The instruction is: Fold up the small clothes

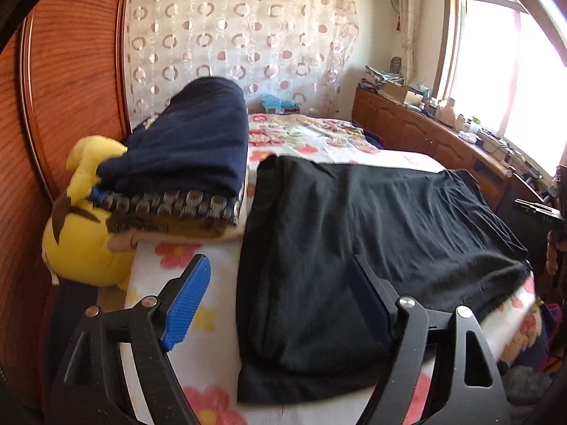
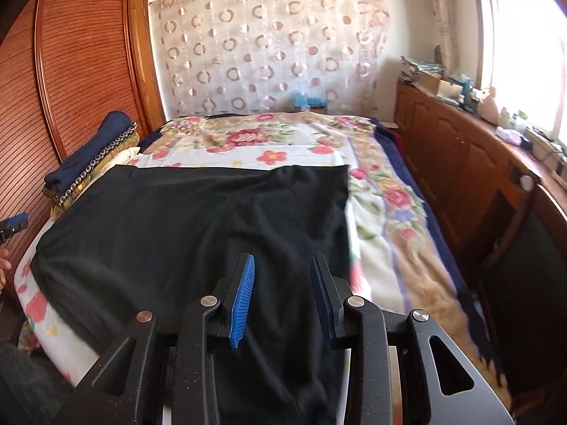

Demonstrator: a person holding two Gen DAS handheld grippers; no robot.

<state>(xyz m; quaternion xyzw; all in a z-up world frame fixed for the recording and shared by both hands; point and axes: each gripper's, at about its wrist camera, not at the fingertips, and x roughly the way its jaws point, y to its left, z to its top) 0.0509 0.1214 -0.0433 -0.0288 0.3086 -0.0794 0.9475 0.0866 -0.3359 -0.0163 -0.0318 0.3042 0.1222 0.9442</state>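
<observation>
Hand-held gripper [image 1: 280,297] jaws apart, black garment [image 1: 372,219] lying crosswise on bed [image 1: 319,141]

The left gripper [image 1: 280,295] points downward with its jaws spread wide, nothing pressed between the blue pads. The right gripper [image 2: 283,297] tilts downward too, jaws parted more narrowly, gripping nothing.

You're working over a bed [image 2: 386,212] covered with a white floral blanket [image 2: 375,191] patterned in pink and red flowers. A black garment [image 2: 198,226] lies spread flat across the near part of that blanket, its far edge straight and its near edge reaching the bed's front. Along the left side, by the wooden wardrobe, a stack of folded bedding [image 1: 191,191] rests on the bed, topped by a navy blanket [image 1: 191,141]. A yellow plush toy [image 1: 81,233] sits against that stack.
</observation>
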